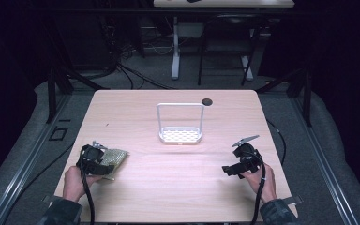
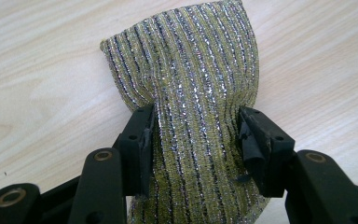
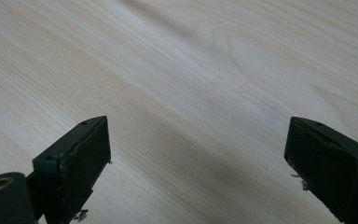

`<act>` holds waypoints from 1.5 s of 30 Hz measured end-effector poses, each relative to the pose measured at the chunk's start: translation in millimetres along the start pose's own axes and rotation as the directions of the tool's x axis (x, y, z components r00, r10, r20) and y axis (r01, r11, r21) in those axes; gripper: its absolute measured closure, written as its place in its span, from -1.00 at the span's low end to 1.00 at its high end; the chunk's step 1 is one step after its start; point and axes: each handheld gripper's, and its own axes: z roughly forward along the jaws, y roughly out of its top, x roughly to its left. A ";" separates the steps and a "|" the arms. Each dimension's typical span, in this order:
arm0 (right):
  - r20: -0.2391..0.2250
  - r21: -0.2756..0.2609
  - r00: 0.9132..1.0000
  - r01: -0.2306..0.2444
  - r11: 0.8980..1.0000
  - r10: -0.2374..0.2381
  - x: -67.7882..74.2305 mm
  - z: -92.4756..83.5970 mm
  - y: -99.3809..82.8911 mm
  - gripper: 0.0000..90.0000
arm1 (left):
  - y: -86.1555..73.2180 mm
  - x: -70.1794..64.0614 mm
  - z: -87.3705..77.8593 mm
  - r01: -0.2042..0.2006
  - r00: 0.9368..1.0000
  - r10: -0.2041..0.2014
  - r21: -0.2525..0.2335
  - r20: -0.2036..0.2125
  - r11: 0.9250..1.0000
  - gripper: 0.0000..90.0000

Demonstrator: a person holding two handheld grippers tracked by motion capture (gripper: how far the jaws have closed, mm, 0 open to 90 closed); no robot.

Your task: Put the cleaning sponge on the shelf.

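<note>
Left gripper (image 2: 193, 140) pinching a glittery yellow-green scouring pad (image 2: 191, 93), pads pressed into both its sides so the cloth bunches between them; pad lies on the wooden table (image 1: 168, 183) at its near left corner, its near end cut off by the frame bottom in the left gripper view, partly hidden under the gripper (image 1: 93, 161) in the high view; right gripper (image 3: 198, 168) spread wide over bare wood, nothing between the jaws; white wire rack (image 1: 180, 124) stands mid-table, well apart; small dark round thing (image 1: 207, 101) beyond it, too small to tell.
</note>
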 end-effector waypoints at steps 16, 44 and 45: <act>-0.001 0.000 1.000 0.003 1.000 -0.003 0.7 0.7 0.0 -0.85 | 9.0 -23.7 -6.4 -0.068 0.997 0.070 -0.042 0.031 0.997 0.09; -0.009 -0.001 1.000 0.002 1.000 -0.002 1.4 0.9 0.2 -0.85 | 38.8 -69.1 -4.4 -0.185 0.974 0.197 -0.104 0.110 0.977 0.08; -0.009 -0.001 1.000 0.002 1.000 -0.002 1.4 0.9 0.2 -0.85 | 38.8 -69.1 -4.4 -0.185 0.974 0.197 -0.104 0.110 0.977 0.08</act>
